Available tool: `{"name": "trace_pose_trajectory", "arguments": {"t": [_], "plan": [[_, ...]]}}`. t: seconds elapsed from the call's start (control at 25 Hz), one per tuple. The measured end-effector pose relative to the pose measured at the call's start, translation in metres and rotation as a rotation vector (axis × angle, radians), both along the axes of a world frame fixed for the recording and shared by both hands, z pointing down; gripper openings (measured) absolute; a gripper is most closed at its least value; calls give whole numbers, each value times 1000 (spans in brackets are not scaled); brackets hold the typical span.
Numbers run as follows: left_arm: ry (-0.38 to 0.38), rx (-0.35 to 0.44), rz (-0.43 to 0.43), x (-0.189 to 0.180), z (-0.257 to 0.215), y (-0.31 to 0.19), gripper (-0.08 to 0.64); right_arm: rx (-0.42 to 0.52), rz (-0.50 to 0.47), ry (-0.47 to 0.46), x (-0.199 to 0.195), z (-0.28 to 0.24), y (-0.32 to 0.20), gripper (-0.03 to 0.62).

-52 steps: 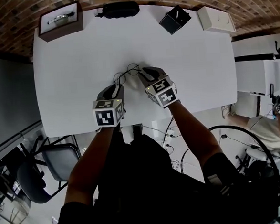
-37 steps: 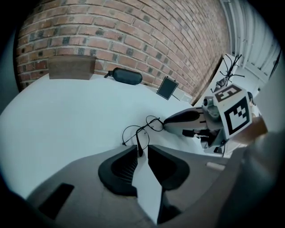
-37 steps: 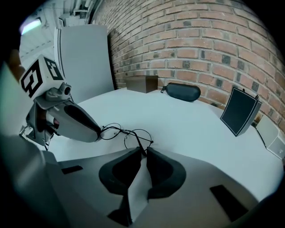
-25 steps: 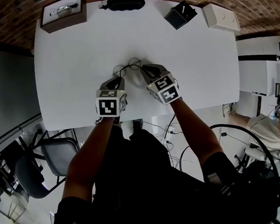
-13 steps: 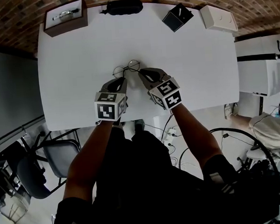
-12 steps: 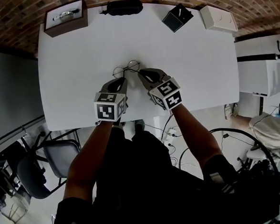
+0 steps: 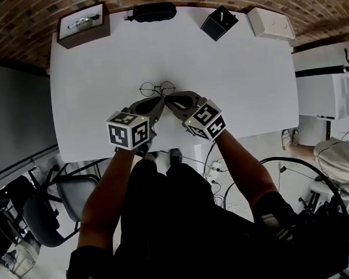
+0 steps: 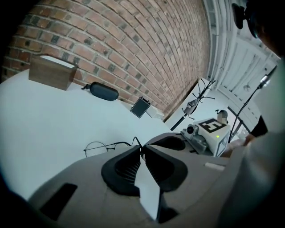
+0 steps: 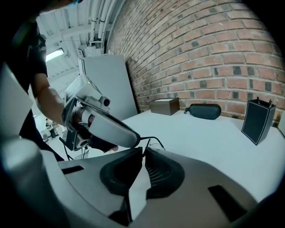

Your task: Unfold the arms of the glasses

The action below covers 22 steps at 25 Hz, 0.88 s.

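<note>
Thin black round-rimmed glasses (image 7: 157, 88) hang just above the white table (image 7: 242, 83), lenses side by side on the far side of both grippers. My left gripper (image 7: 157, 101) is shut on the end of one wire arm, and my right gripper (image 7: 167, 101) is shut on the end of the other; the two tips almost touch. In the left gripper view the left gripper (image 8: 140, 149) has its pads together, with the wire running out to one lens (image 8: 95, 148). The right gripper view shows my right gripper (image 9: 143, 151) pinching a thin arm (image 9: 153, 139), the lenses hidden behind the left gripper.
Along the table's far edge stand a brown wooden box (image 7: 83, 24), a black glasses case (image 7: 152, 12), a small black box (image 7: 217, 23) and a white box (image 7: 269, 23). The table's near edge (image 7: 104, 154) lies under my hands. A chair (image 7: 46, 216) sits lower left.
Both grippers have risen and drawn back toward me, tips closing together. The glasses came up with them and swung from a slant to level.
</note>
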<state>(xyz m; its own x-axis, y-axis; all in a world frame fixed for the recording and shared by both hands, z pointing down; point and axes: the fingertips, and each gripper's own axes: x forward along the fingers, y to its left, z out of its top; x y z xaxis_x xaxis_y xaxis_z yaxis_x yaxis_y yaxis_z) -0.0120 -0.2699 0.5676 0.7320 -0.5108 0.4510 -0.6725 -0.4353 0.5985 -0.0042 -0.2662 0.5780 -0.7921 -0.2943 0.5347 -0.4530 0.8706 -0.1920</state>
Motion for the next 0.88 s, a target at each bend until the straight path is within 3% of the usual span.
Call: {"name": "trace_pose_trajectory", "arguments": {"t": [0.32, 0.88], "plan": [[31, -15, 43, 9, 3, 18, 41, 95, -115, 54, -4, 8, 18, 25], [-43, -64, 95, 8, 47, 47, 41, 65, -142, 175, 2, 57, 40, 26]]}}
